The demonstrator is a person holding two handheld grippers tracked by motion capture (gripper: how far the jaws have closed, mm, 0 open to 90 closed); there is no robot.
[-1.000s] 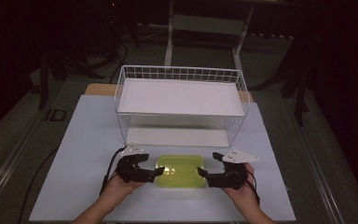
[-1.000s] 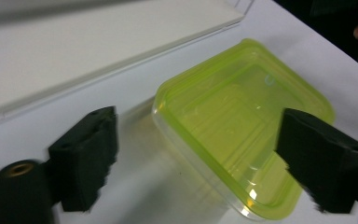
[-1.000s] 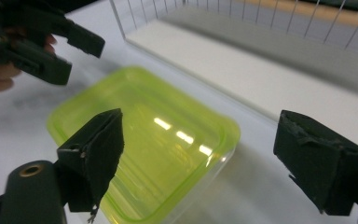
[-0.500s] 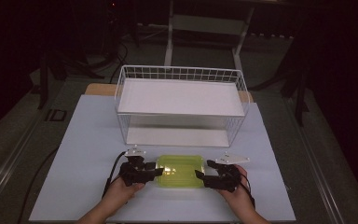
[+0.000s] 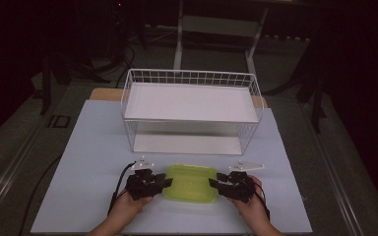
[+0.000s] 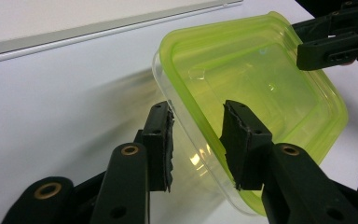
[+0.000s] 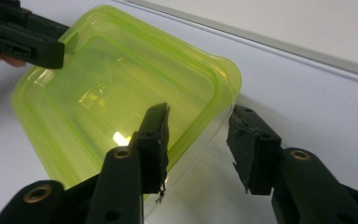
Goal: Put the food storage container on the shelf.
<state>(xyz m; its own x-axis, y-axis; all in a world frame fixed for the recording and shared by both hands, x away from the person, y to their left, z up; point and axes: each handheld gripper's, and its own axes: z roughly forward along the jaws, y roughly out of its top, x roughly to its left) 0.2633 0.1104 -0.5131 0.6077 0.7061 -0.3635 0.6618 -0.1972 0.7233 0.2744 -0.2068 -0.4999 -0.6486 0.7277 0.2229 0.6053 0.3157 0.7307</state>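
Note:
A clear tub with a yellow-green lid [image 5: 189,183] lies flat near the front edge of the white table [image 5: 93,147]. My left gripper [image 5: 165,182] is at its left end. In the left gripper view the tub [image 6: 251,79] has its rim between the jaws of that gripper [image 6: 196,135], which stand apart, one over the lid and one outside the wall. My right gripper [image 5: 215,183] is at the tub's right end. In the right gripper view it [image 7: 198,135] straddles the tub [image 7: 107,88] at the rim in the same way, open.
A white wire basket [image 5: 189,76] with a flat white shelf [image 5: 189,101] stands behind the tub, at mid-table. Dark floor and stands surround the table. The opposite gripper shows in each gripper view: the right one [image 6: 335,42] and the left one [image 7: 23,37].
Both grippers have shifted slightly toward the tub's ends, the right one a little leftward. The tub stays where it was.

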